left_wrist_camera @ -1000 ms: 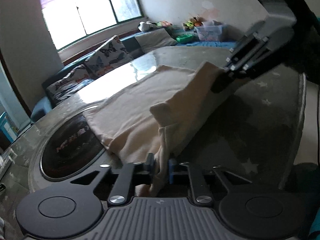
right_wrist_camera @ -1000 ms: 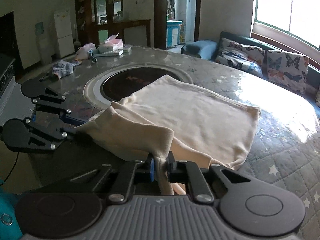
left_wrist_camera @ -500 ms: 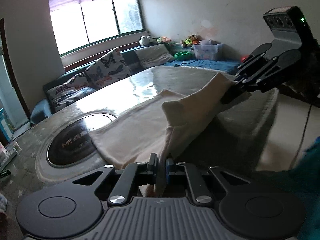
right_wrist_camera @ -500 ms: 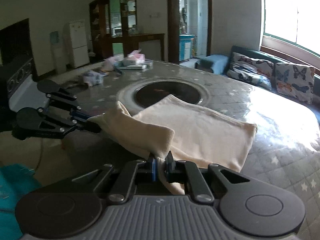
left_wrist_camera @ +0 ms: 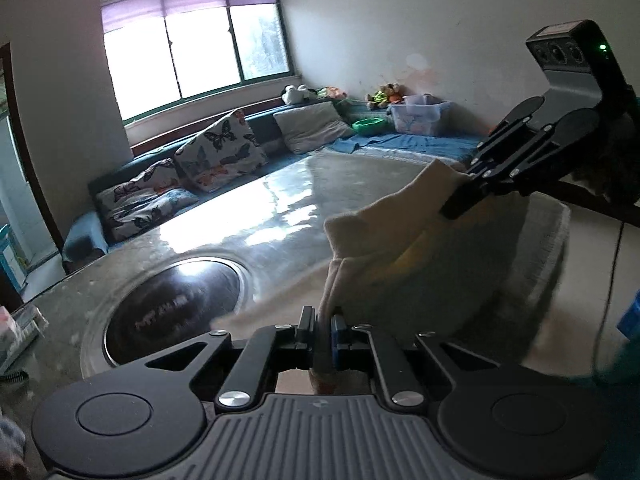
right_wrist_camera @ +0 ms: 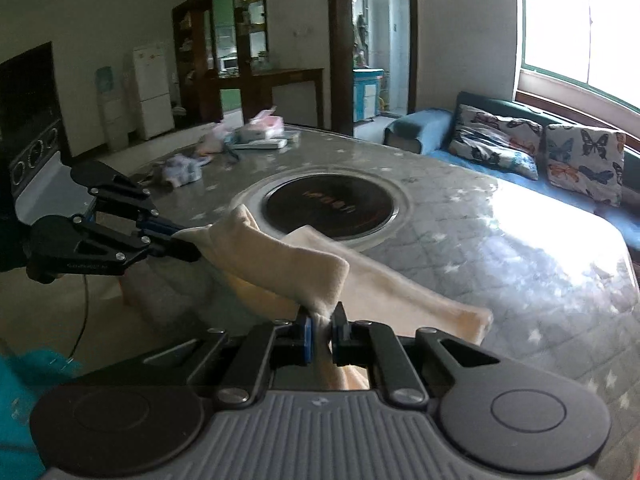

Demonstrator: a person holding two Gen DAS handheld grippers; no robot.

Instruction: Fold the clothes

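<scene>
Your left gripper [left_wrist_camera: 324, 332] and right gripper [right_wrist_camera: 320, 330] both pinch cloth [right_wrist_camera: 280, 256], edge lifted between them, rest trailing ahead on table [right_wrist_camera: 520, 240]. Risk: uneven pull skews fold; thin pinch may slip.

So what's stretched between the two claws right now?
Only the cream garment: one raised span of it runs from the left claw to the right claw, each shut on an end. Clearest in the right wrist view.

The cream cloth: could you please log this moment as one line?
left gripper: shut on cream cloth | right gripper: shut on it | table: far end resting
</scene>
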